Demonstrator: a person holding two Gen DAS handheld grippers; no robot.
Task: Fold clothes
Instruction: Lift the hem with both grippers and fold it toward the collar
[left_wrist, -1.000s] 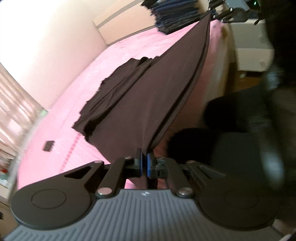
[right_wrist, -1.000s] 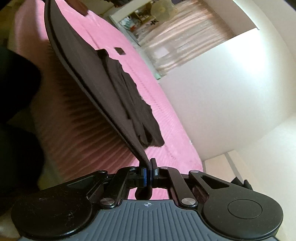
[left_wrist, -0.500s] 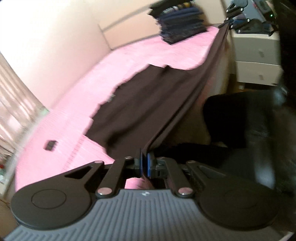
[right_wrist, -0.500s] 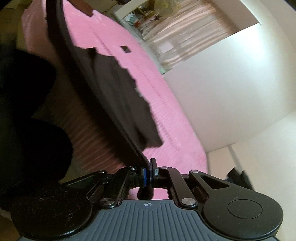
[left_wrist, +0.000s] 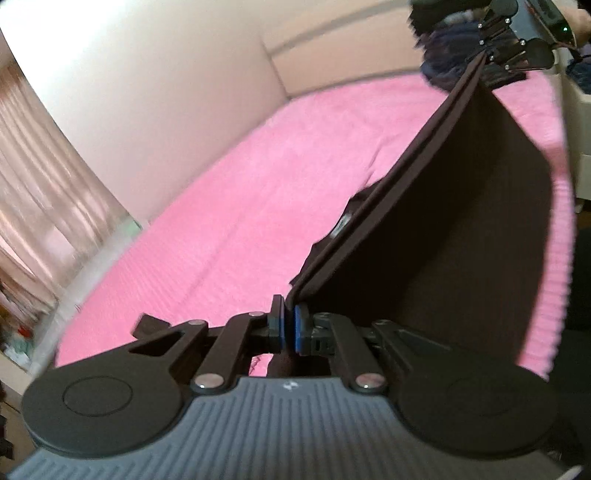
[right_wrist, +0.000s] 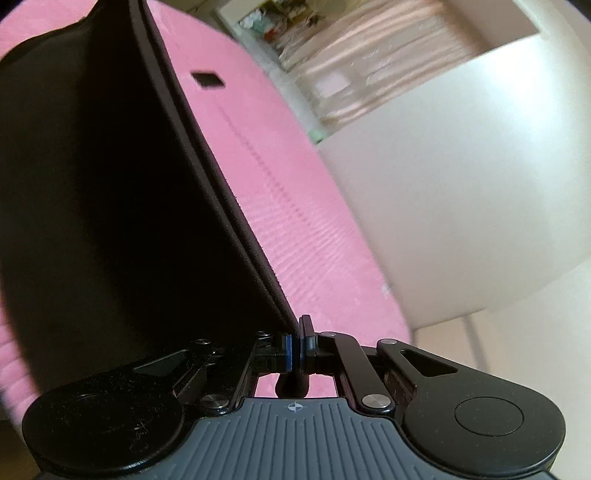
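The dark garment (left_wrist: 461, 229) is stretched taut between the two grippers, its doubled upper edge running straight from one to the other while the rest hangs over the near edge of the pink bed (left_wrist: 240, 206). To do this step well, I judge both ends should stay level and under equal tension, so the layers stay aligned and no slack creeps in before the cloth settles on the bed. The left gripper (left_wrist: 290, 326) is held low near the bed's edge, fingers pinched tight on one end of the garment. The right gripper (right_wrist: 295, 349) faces it from the far end, near the headboard corner, fingers likewise clamped on the cloth.
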